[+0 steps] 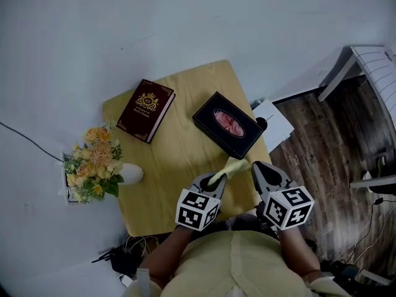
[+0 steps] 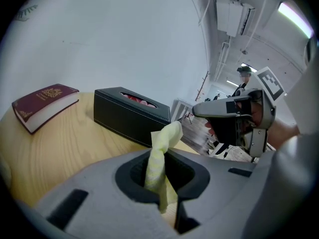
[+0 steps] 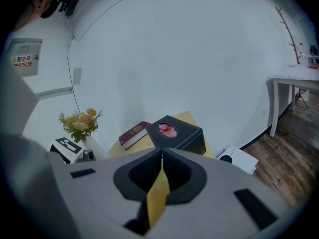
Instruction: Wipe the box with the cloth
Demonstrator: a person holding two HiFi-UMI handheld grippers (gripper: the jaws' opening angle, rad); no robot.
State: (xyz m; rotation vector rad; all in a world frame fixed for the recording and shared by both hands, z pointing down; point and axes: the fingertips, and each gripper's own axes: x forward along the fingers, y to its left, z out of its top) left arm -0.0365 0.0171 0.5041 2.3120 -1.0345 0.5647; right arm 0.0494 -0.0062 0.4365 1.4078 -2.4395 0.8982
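The black box (image 1: 228,124) with pink tissue in its oval opening lies on the right half of the small wooden table (image 1: 173,159). My left gripper (image 1: 215,182) is shut on a pale yellow cloth (image 1: 234,166), which sticks up from the jaws just short of the box's near side. In the left gripper view the cloth (image 2: 160,156) stands pinched in front of the box (image 2: 130,116). My right gripper (image 1: 257,167) hovers beside the table's near right edge, shut and empty. From the right gripper view (image 3: 160,156) the box (image 3: 177,132) lies ahead.
A dark red book (image 1: 146,110) lies at the table's far left. Yellow flowers in a white vase (image 1: 99,166) stand left of the table. A white flat object (image 1: 275,124) rests on the floor to the right, and cables (image 1: 124,255) lie by the table's near left corner.
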